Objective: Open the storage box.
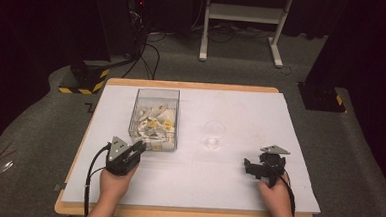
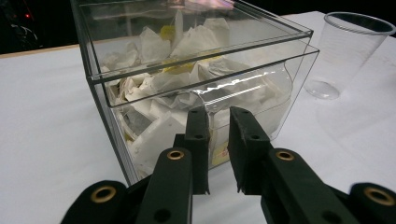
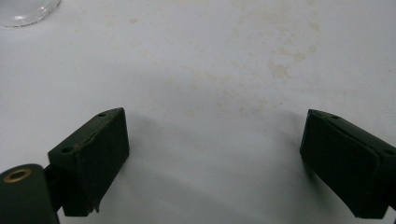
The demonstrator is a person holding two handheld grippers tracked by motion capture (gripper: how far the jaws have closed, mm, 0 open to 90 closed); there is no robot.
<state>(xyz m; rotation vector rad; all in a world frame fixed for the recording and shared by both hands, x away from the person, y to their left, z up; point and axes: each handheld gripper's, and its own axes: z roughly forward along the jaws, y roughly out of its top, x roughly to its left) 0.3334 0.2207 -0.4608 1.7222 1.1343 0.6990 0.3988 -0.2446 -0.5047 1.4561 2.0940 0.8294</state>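
Starting at the left, the left gripper (image 1: 138,148) is seen near the front-left part of the worktop (image 1: 241,103), held against the near wall of the clear box (image 1: 155,117). In the left gripper view its jaws are drawn almost together, with a narrow slit left between them, just below a curved cut-out in the box front. Whether the clear edge is pinched cannot be told.

The box stands left of centre, toward the rear edge, and is filled with white paper sachets (image 1: 154,124) bearing yellow tags. The step in hand is judged to be the opening of the box. A firm hold on the front panel is called for next, followed by a steady pull or lift, so that the light box is not dragged along.

An empty clear cup (image 1: 213,134) stands upright near the centre, well apart from the box. It is judged to be the destination for a sachet.

The right gripper (image 1: 249,168) is rested near the front-right corner, its jaws spread wide with nothing between them.

The worktop is covered in white sheet, faintly stained. Grey carpet, cables and a white stand (image 1: 241,13) are seen behind it.
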